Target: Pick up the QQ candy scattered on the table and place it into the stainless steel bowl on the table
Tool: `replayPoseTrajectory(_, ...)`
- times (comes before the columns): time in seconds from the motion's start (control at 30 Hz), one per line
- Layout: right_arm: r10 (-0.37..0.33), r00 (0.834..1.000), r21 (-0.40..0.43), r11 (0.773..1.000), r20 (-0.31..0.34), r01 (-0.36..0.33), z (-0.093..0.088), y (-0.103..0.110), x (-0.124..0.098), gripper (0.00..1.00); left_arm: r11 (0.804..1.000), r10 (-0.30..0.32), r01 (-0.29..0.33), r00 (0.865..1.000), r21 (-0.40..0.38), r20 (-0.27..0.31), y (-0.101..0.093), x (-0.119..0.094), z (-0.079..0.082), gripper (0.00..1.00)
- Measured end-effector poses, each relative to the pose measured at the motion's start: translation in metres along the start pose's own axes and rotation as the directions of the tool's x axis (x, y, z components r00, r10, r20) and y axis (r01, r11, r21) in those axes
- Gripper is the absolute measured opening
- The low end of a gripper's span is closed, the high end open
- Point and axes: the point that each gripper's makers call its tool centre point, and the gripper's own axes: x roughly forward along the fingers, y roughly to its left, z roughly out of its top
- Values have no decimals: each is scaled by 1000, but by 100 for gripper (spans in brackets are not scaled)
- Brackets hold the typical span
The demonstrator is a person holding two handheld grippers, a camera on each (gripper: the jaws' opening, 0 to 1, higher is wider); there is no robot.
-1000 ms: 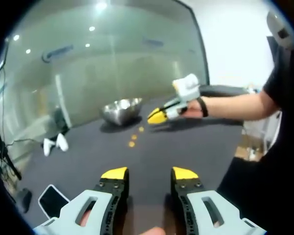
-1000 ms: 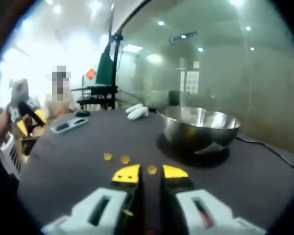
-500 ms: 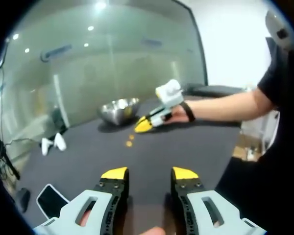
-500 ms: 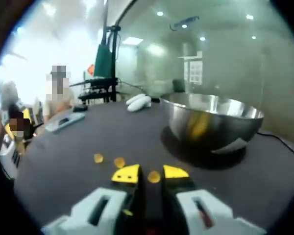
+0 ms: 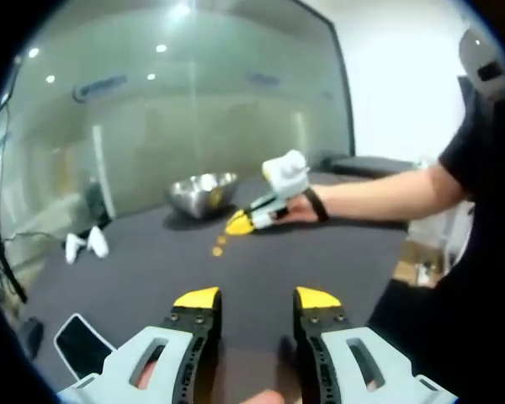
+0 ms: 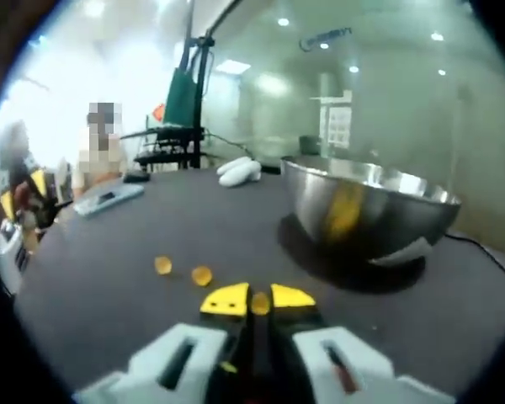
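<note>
- In the right gripper view the right gripper (image 6: 257,300) is low over the dark table (image 6: 109,252), its yellow-tipped jaws pinching one QQ candy (image 6: 258,303).
- Two more candies (image 6: 182,270) lie just beyond on the table.
- Farther off, the stainless steel bowl (image 6: 366,215) stands on a dark mat (image 6: 345,265).
- A flat device (image 6: 108,199) and white controllers (image 6: 241,171) lie near the far edge, before a glass wall (image 6: 379,109).
- In the left gripper view the left gripper (image 5: 257,300) hangs with jaws apart, holding nothing.

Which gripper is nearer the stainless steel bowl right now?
Right. The right gripper is beside the stainless steel bowl, closing on a QQ candy; the left gripper sits back across the table.
</note>
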Motion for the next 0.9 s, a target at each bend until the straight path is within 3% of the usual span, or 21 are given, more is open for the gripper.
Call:
replayPoseTrajectory(0.13,-9,1000,35,999,28,8,14,2,-11,9,1000,-1,1,1000,-10,9,1,-1,3,35)
replayPoseTrajectory(0.2,-16,996,67,998,93,10,30,4,-20,9,1000,3,-3,1000,-3,12,2,-2,4,35)
replayPoseTrajectory(0.23,-23,996,75,997,89,16,32,4,-23,9,1000,5,-5,1000,-2,14,3,-2,5,35)
replayPoseTrajectory(0.4,-49,983,67,997,175,38,69,-4,-38,9,1000,12,-12,1000,-2,11,5,-2,4,35)
replayPoseTrajectory(0.5,-75,972,12,997,224,74,96,-10,-46,9,1000,7,-7,1000,-3,23,3,-2,6,35)
replayPoseTrajectory(0.67,-128,960,-62,987,248,147,120,-29,-48,9,1000,19,-19,1000,4,13,5,-3,5,35)
replayPoseTrajectory(0.9,-188,955,35,982,229,185,132,-83,-28,9,1000,7,-7,1000,2,30,3,-7,9,35)
